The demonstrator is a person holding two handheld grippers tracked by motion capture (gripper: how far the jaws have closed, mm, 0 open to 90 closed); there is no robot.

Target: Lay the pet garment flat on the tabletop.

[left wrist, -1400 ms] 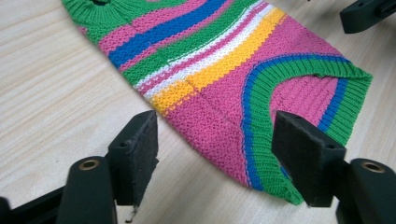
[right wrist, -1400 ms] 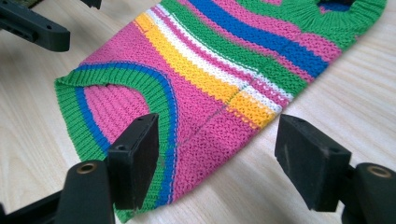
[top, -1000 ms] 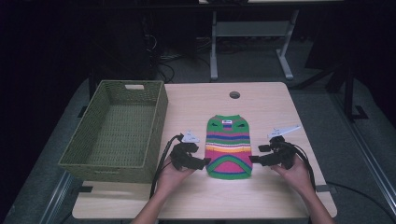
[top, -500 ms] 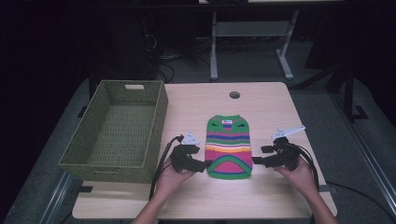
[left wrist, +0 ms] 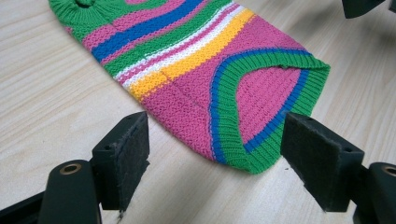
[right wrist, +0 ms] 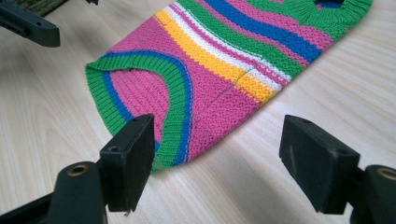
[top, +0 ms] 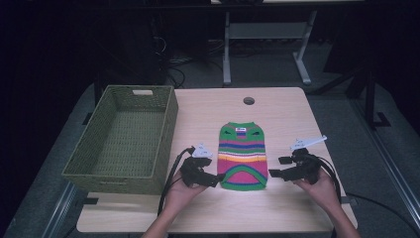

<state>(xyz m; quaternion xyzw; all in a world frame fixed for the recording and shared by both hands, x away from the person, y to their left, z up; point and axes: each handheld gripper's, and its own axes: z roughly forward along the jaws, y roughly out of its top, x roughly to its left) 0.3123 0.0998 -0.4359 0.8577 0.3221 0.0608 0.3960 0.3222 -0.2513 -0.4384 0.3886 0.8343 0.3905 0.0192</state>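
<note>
Striped sweater (top: 242,156) lies lengthwise, neck pointing away.

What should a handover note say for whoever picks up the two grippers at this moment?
Left gripper: open, jaws just opened wider, nothing between the pads; it sits at the left bottom corner of the striped knitted pet sweater.
Right gripper: open, holding nothing, at the sweater's right bottom corner.
Sweater: lies flat and unfolded on the light wooden table, neck end away from the person, green-ribbed hem nearest the grippers.
Green woven basket: at the table's left, nothing inside.
Done: sweater looks spread out flat.
Left: probably grasp the hem corners, fold it, and perhaps put it in the basket; no grasp has been made yet.
</note>
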